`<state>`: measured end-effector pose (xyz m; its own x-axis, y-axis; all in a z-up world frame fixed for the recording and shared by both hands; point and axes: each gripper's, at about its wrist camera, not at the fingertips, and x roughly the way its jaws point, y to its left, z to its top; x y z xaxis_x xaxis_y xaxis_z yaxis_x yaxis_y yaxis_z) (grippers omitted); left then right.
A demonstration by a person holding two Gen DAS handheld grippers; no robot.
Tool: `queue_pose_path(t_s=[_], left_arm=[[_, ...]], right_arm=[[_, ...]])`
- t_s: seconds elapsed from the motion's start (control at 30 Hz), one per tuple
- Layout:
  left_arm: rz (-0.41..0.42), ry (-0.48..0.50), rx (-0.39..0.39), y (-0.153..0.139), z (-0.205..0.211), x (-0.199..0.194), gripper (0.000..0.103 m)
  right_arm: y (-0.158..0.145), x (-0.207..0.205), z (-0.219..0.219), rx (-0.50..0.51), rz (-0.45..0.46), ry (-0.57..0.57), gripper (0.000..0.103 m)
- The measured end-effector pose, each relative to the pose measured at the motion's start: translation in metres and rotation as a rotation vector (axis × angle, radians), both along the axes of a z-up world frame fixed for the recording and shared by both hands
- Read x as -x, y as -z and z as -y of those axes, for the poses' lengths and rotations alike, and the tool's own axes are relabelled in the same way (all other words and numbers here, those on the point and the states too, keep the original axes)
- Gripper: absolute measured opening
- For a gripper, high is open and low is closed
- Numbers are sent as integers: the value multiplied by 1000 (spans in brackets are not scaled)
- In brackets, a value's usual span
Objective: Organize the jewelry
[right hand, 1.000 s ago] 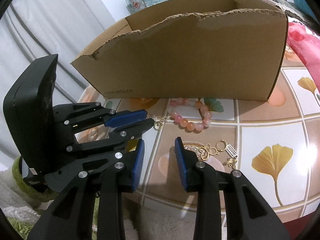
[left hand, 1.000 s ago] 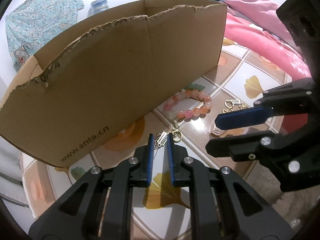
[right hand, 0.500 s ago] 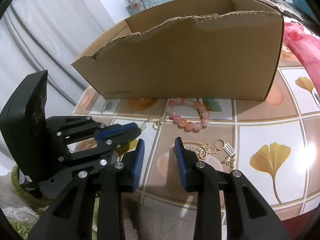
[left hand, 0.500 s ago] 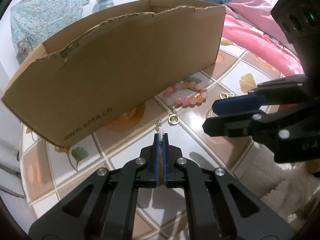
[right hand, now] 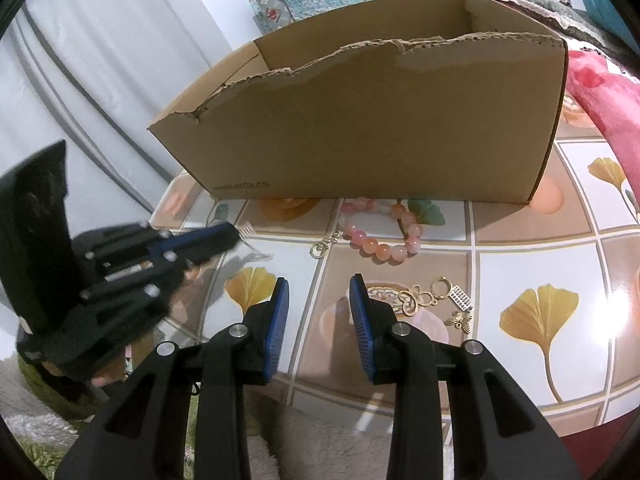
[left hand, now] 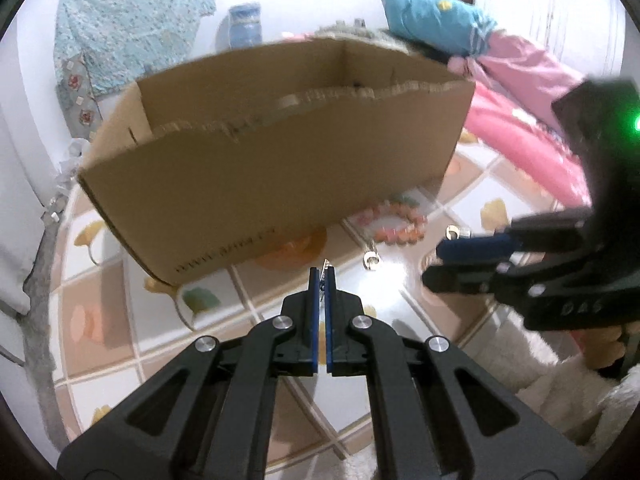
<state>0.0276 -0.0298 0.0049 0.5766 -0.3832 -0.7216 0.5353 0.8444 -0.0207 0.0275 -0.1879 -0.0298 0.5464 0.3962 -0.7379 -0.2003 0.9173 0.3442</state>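
My left gripper (left hand: pixel 323 274) is shut on a small gold charm (left hand: pixel 325 265) and holds it above the tiled table, in front of the open cardboard box (left hand: pixel 280 168). In the right wrist view the left gripper (right hand: pixel 234 238) is at the left with the charm's comb-like tip (right hand: pixel 248 228) sticking out. A pink bead bracelet (right hand: pixel 380 232) with a gold clasp (right hand: pixel 320 249) lies by the box (right hand: pixel 380 120). Gold charms (right hand: pixel 436 300) lie on the table to the right of my right gripper (right hand: pixel 319 292), which is open and empty.
The table (right hand: pixel 532 280) has a glossy tile pattern with ginkgo leaves. Pink bedding (left hand: pixel 532 132) lies to the right of the box. A fluffy rug (right hand: pixel 328 448) is below the table's front edge. A curtain (right hand: pixel 100 80) hangs at the left.
My left gripper closed on the small gold charm, then lifted it and drew back from the bracelet. The right gripper stayed open and barely moved.
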Motion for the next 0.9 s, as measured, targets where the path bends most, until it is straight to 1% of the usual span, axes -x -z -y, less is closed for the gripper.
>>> queue_pose_path(t_s=[0.1,0.13,0.2,0.3,0.33,0.43,0.57,0.9], left_arm=[[22,-9,34,-12,-5,0,1],[26,-11,57,-16,-8,-1,1],[11,-12,88,-17,-11,-5,1],[-26,-24,64,-4,-8,-12,1],[-36,-25,63,0,-7,-13,1],[-65,-22,67,11,-5,-14,1],[-65,-14,46,17,-1,-14,1],[-79,-8,45,24,-3,-17,1]], right_arm=[[-1,-1,-3,6,6,-4,31],[-1,-1,-4,10,10,-6,31],[-2,-2,-7,22,19,-9,31],[-3,-3,-15,64,45,-16,31],[-4,-3,-18,81,54,-19,28],[-4,-6,-28,164,84,-21,24],[-3,-12,-33,196,90,-28,22],[4,-21,-50,274,87,-51,22]])
